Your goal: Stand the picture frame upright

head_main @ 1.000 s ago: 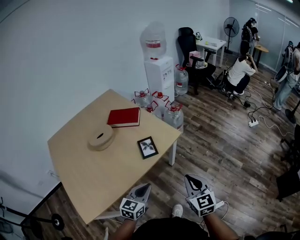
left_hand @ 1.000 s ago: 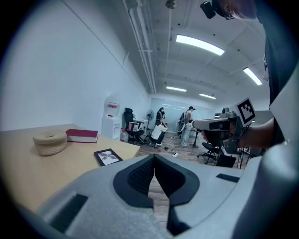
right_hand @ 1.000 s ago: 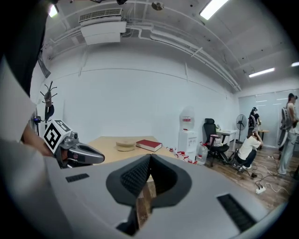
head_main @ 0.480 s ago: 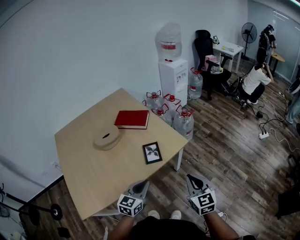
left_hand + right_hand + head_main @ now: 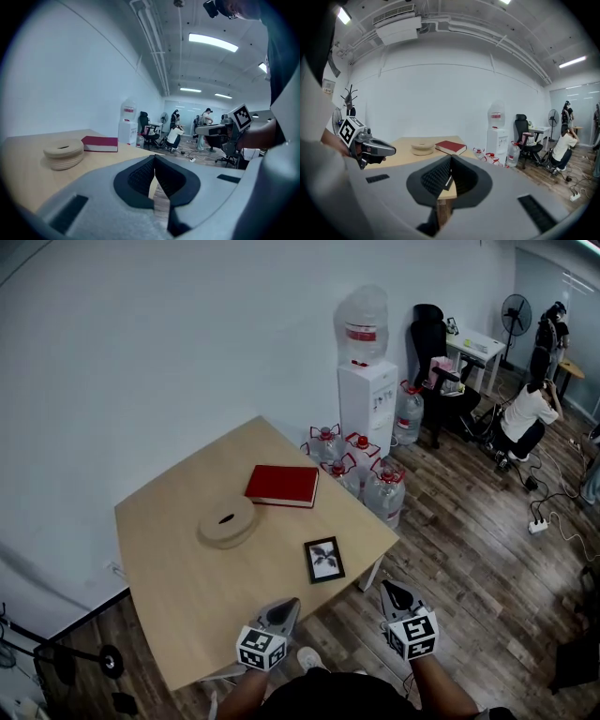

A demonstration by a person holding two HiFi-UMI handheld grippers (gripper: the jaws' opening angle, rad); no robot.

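Note:
A small black picture frame with a leaf print lies flat near the right front corner of the light wooden table. My left gripper hovers low by the table's front edge, short of the frame, its jaws together and empty. My right gripper hangs over the floor to the right of the table, also shut with nothing in it. In the right gripper view only a sliver of the frame shows through the jaws. The left gripper view does not show the frame.
A red book and a round wooden ring lie farther back on the table. Several water bottles and a white dispenser stand behind the table's right corner. People work at desks at the far right.
The view has shifted, so the table and frame now sit farther right and lower in the picture, closer to me. Both grippers stay shut and low, slightly nearer the table.

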